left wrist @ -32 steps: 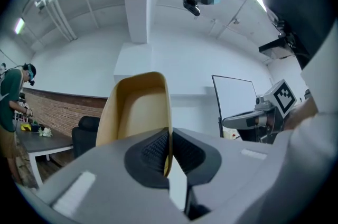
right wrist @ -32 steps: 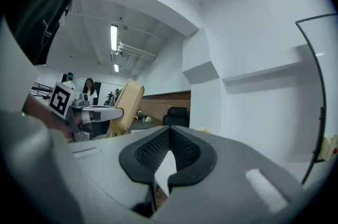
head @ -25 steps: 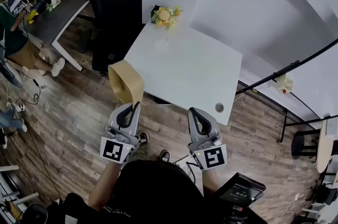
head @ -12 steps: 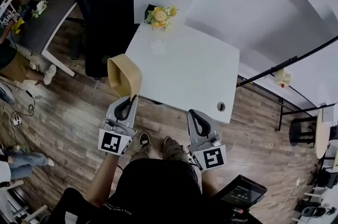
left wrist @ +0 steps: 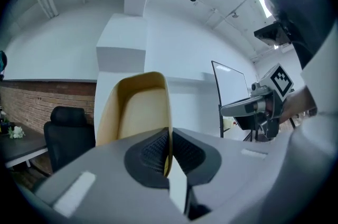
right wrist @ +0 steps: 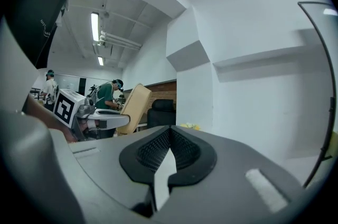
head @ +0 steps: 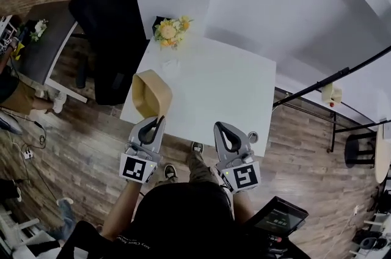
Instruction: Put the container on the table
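Note:
A tan open container (head: 150, 93) hangs tipped on its side over the white table's (head: 226, 93) near left edge. My left gripper (head: 160, 119) is shut on its rim. In the left gripper view the container (left wrist: 138, 106) rises from between the closed jaws, its hollow facing me. My right gripper (head: 220, 127) is shut with nothing in it, at the table's near edge, right of the left one. The right gripper view shows the container (right wrist: 133, 108) and the left gripper (right wrist: 100, 121) off to the left.
A yellow flower bunch (head: 168, 30) and a small clear cup (head: 171, 63) stand at the table's far left. A cable hole (head: 252, 137) marks the near right corner. A black office chair (head: 104, 19) stands left of the table. White wall blocks rise behind it.
Both grippers have moved forward to the table's near edge. The container, still held, now hangs over the table's left edge instead of over the floor.

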`<action>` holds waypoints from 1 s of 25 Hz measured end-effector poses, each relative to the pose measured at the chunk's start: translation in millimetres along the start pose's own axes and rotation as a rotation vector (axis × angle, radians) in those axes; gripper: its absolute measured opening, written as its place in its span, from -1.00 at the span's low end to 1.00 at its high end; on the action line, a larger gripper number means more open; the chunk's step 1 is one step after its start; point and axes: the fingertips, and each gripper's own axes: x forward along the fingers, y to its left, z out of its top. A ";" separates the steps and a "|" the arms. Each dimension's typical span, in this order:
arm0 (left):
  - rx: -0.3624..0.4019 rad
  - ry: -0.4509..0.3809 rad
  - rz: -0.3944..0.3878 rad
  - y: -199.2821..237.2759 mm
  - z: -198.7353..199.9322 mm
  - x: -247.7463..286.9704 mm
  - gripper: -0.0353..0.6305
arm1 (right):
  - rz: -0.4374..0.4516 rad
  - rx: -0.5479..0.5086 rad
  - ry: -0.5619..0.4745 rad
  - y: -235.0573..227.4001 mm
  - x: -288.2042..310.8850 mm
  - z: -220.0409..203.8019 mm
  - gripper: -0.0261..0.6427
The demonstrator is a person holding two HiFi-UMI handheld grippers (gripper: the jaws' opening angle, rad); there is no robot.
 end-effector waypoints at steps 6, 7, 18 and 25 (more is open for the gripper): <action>0.044 0.089 -0.040 -22.8 -0.9 83.2 -0.88 | 0.050 0.027 -0.028 -69.8 35.3 3.2 -0.88; 0.041 0.098 -0.046 -25.0 2.7 89.6 -0.88 | 0.055 0.028 -0.035 -75.0 39.1 5.6 -0.88; 0.341 0.275 -0.222 -48.8 -56.5 148.8 -0.88 | 0.082 0.028 0.063 -134.7 79.4 -18.1 -0.88; 0.560 0.421 -0.355 -50.4 -110.4 167.8 -0.88 | 0.110 0.107 0.067 -154.5 105.0 -21.2 -0.87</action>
